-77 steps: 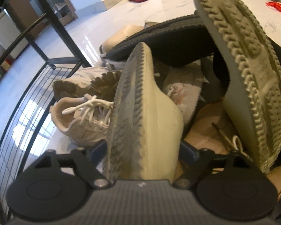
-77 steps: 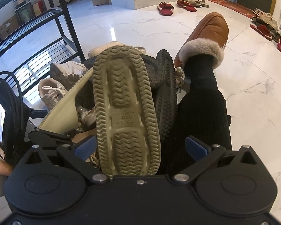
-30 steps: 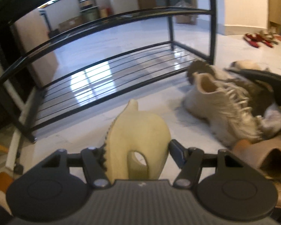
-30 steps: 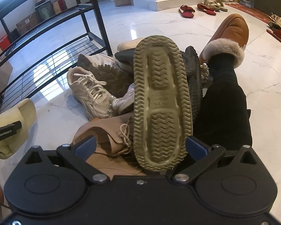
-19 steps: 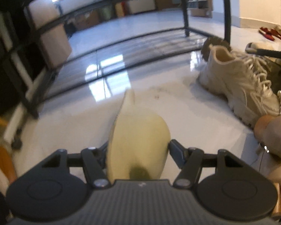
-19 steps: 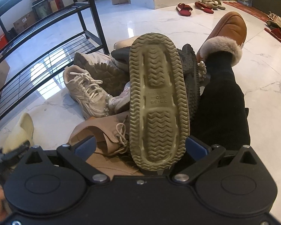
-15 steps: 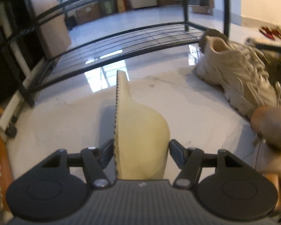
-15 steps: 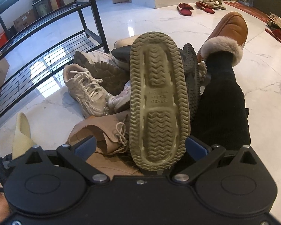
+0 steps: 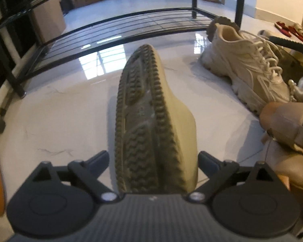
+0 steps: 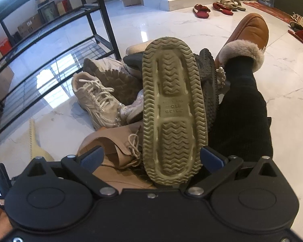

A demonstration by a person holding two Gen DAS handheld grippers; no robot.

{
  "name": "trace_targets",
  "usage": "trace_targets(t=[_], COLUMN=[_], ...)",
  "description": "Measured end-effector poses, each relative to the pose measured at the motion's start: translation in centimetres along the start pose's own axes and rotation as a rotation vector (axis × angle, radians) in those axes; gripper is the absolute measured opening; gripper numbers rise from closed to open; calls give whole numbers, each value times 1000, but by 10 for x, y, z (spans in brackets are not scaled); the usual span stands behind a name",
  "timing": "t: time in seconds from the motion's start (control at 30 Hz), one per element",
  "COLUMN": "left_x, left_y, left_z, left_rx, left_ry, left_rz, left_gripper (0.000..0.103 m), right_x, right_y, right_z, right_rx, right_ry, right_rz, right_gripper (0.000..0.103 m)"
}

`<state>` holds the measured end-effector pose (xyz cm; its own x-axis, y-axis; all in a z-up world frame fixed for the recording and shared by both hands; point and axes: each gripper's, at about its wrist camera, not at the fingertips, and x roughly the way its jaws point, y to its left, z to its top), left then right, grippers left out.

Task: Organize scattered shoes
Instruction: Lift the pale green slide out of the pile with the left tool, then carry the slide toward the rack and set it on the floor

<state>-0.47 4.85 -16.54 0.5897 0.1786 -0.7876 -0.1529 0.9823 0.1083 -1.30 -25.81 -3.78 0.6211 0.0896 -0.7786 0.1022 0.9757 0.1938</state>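
Left hand-held gripper (image 9: 153, 159) jaws opening around cream slipper (image 9: 151, 121), ridged sole up; right hand-held gripper (image 10: 151, 159) clamps olive slipper (image 10: 171, 109).

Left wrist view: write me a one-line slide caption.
Left gripper opening around a cream slipper tipped on its side on the marble floor, between the black shoe rack and a beige sneaker.
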Motion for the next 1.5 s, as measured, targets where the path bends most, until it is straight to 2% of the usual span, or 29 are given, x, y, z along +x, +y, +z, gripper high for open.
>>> trace_targets(t=[0.2,0.33,0.43,0.53,0.6,0.67,0.73,0.8,0.9,0.97,1.03,1.13,1.23,1.33,1.4,1.5], left_x=[-34,-61,-89,-111,-139,-150,-166,-176,-179,-164,-152,-115,-109,-114,-119,-120], left_y=[4,20,41,58,77,84,95,109,123,133,138,148,155,156,155,157], left_z=[15,42,67,82,98,104,111,115,116,114,109,106,105,108,109,111], left_rx=[-13,-74,-121,-121,-63,-27,20,4,-44,-110,-154,-282,-333,-314,-282,-290], left_ry=[-24,-38,-79,-112,-169,-183,-189,-148,-98,-15,22,216,278,262,223,218], left_rz=[-29,-51,-59,-42,-3,22,58,87,95,96,89,28,-37,-45,-23,-2], left_gripper=[96,96,97,101,102,102,102,102,102,102,102,102,102,102,102,102], right_x=[1,7,12,18,20,21,21,28,51,70,94,118,135,143,149,162], right_y=[-3,-7,-5,3,14,31,59,82,116,135,158,176,180,180,182,187], right_z=[-4,-5,-4,-2,0,3,6,7,6,2,-4,-13,-18,-22,-24,-28], right_rx=[19,59,85,90,72,32,-64,-135,-207,-213,-230,-209,-150,-149,-156,-171], right_ry=[-35,-28,-17,-1,5,3,-27,-20,56,130,193,248,291,310,325,333], right_rz=[150,232,299,381,446,528,592,620,672,711,704,655,639,637,626,588], right_gripper=[103,103,103,103,103,103,103,103,103,103,103,103,103,103,103,103])
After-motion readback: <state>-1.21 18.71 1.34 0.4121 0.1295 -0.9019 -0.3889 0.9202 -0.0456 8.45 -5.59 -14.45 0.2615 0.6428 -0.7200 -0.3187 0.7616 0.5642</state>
